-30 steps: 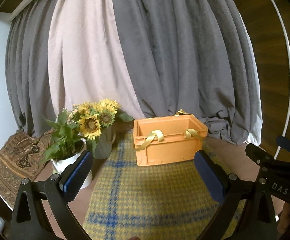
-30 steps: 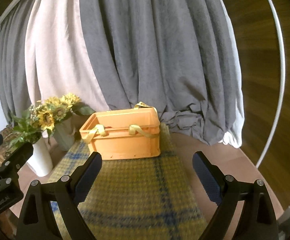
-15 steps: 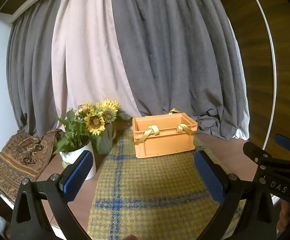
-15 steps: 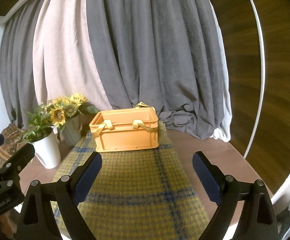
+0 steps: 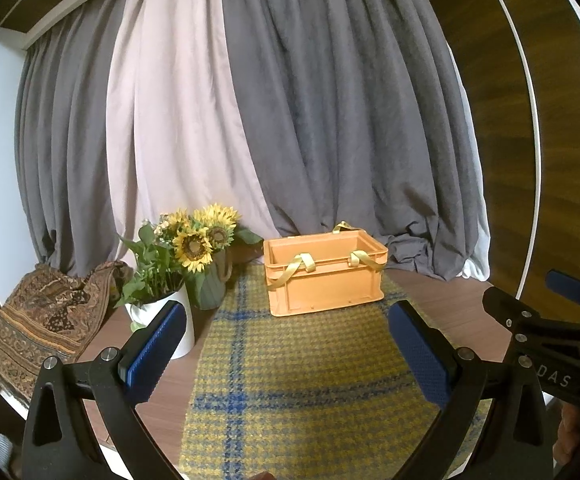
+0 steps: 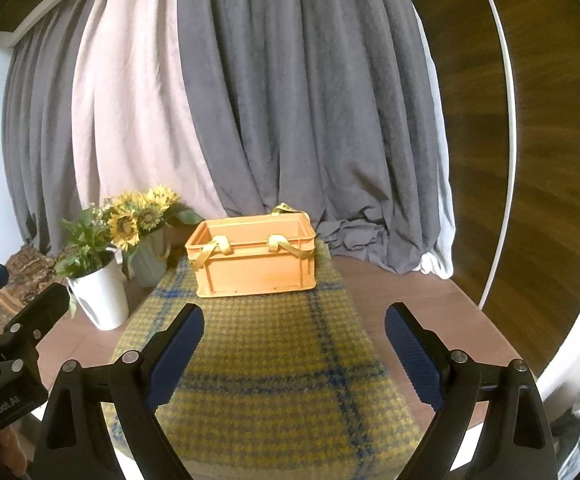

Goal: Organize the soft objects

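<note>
- A brown patterned woven cloth lies draped over the far left edge of the wooden table, with dense paisley-like print.
- A white tapered plastic pot of green leafy stems stands just right of that cloth; in the right wrist view the same pot sits beside the mat's left edge.
- A grey-green ribbed vase of yellow sunflowers stands just behind and right of the white pot, touching or nearly touching it.
- The left gripper hangs above the near end of the mat, its blue-padded jaws spread wide with nothing between them.
- A yellow and blue plaid woven mat runs down the table's middle from the near edge to the crate.
- An orange rectangular plastic crate rests on the far end of the mat, upright, with soft yellow fabric straps draped over its front rim; what lies inside is hidden.
- The right gripper hovers over the mat too, jaws equally wide apart and holding nothing.
- Grey and pale pink curtains hang behind everything, their hems bunched on the table behind the crate.
</note>
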A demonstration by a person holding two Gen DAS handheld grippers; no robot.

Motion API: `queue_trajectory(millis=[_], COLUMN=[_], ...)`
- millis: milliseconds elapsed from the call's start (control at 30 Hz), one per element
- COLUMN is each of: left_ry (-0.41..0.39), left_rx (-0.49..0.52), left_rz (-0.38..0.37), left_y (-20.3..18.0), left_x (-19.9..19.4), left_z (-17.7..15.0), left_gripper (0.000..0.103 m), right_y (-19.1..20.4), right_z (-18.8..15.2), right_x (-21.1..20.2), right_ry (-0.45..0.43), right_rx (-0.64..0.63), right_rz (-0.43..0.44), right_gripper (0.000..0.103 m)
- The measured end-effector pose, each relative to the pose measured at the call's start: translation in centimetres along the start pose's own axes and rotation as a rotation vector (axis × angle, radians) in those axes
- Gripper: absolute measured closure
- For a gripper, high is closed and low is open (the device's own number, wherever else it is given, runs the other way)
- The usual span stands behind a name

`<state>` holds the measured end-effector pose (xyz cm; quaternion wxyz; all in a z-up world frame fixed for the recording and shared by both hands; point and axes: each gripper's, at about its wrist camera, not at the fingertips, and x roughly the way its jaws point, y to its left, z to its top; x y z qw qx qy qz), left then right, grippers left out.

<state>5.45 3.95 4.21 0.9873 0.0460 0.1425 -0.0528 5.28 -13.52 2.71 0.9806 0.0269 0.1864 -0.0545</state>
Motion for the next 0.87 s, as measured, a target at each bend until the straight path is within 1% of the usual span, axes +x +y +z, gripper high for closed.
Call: queue_trajectory(millis=[467,867], left_ry=[0.007,0.009], left_rx=[0.001,0.003], left_rz=[-0.006,-0.011], left_y=[-0.1,-0.1], left_x=[-0.6,-0.9], left_z=[-0.4,-0.6], left_gripper=[0.000,0.000], right_y=[-0.4,-0.6], right_z=[-0.4,-0.4], right_x=[-1.1,-1.1], right_ry=[0.004,0.004], right_rx=[0.000,-0.002], right_rz=[-0.012,-0.010], right_gripper=[0.010,0.010])
